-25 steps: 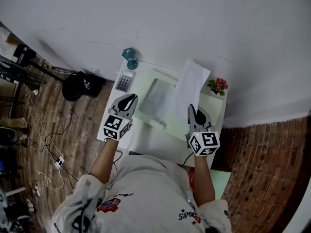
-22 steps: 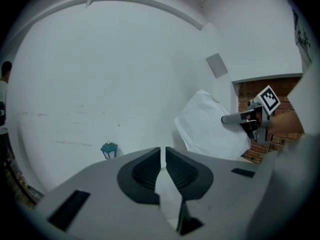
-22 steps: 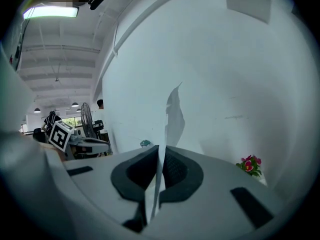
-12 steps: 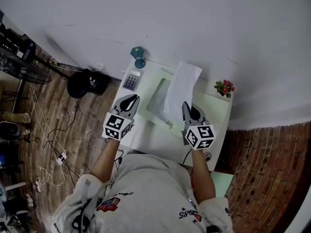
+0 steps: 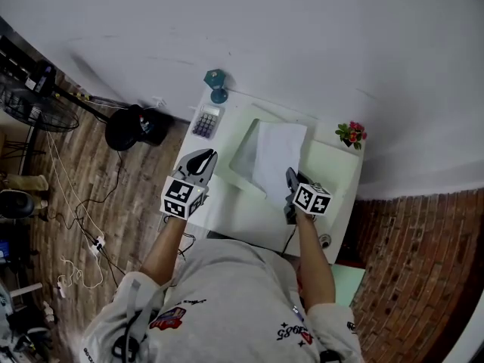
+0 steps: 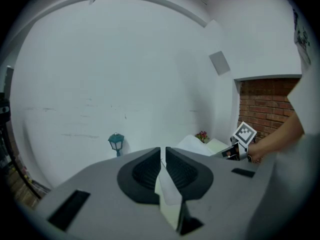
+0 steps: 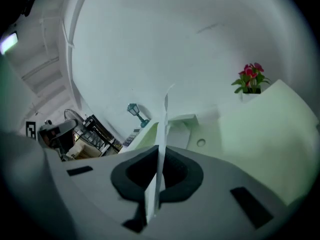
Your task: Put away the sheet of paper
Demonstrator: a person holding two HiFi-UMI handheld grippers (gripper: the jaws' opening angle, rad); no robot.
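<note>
**Right gripper (image 5: 290, 181):** jaws closed onto the near edge of the white sheet of paper (image 5: 280, 153). In the right gripper view the sheet (image 7: 165, 114) runs edge-on between the two dark pads and extends forward past the fingertips.

**Sheet position:** it spreads away from the right gripper over the left half of the pale green open folder (image 5: 334, 174), which lies on the white desk (image 5: 249, 219). Whether the far edge of the sheet rests on the folder cannot be told.

**Left gripper (image 5: 199, 163):** jaws drawn together to a thin slit, with nothing between them. It is held over the near-left part of the desk, apart from the folder, with its tips aimed toward the grey calculator (image 5: 206, 121) and the teal lantern ornament (image 5: 217, 85).

**Arm pose:** both forearms are bare and reach forward from the body. The right hand (image 6: 256, 153) is wrapped round its gripper's handle, and the marker cube is tilted.

**Other items:** a small pot of red flowers (image 5: 351, 134) stands at the far-right corner of the desk.
</note>
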